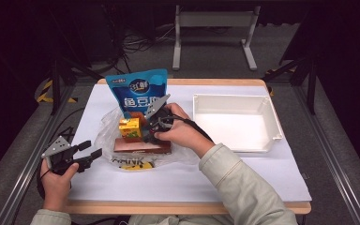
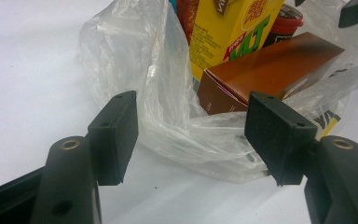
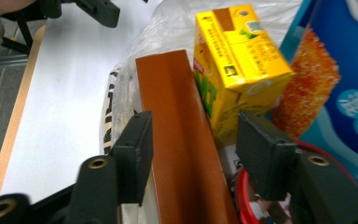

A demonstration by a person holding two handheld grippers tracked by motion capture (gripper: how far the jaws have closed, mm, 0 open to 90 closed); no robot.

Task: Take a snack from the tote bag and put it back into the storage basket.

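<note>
On the desk, the left gripper rests with fingers apart beside the plastic bag. The right gripper straddles the brown box, fingers apart; its view reveals a red lid beneath the yellow carton.

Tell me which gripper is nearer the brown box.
Right. The right gripper has its fingers astride the brown box; the left gripper hangs off to the box's left, at the bag's edge.

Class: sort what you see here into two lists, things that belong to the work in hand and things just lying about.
In the job:
right gripper
brown box
yellow carton
plastic bag
left gripper

Lying about:
white tray
metal stand
floor cables
</note>
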